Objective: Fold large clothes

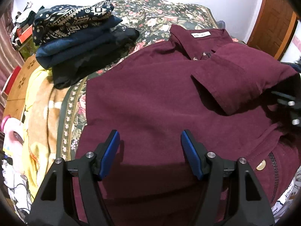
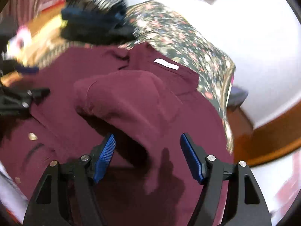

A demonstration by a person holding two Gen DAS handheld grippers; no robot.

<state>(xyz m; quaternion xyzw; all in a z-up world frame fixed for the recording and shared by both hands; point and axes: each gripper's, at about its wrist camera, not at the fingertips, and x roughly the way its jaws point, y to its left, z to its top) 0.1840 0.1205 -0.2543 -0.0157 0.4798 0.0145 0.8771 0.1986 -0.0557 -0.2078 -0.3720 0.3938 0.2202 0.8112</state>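
A maroon collared shirt (image 1: 150,94) lies spread on a floral bedspread (image 1: 160,15), collar and white label at the far end. One short sleeve (image 1: 242,79) is folded in over the chest. My left gripper (image 1: 150,137) hovers open over the shirt's lower body, nothing between its blue pads. In the blurred right wrist view, my right gripper (image 2: 147,141) stands open over the shirt (image 2: 56,86). The folded sleeve (image 2: 128,98) drapes into the gap between its pads without being pressed. Each gripper shows at the edge of the other's view: the right gripper (image 1: 289,111), the left gripper (image 2: 28,98).
A stack of folded dark clothes (image 1: 75,43) with a patterned piece on top sits at the bed's far left. A yellow and orange blanket (image 1: 41,103) lies left of the shirt. A wooden door frame (image 1: 272,18) stands at the far right.
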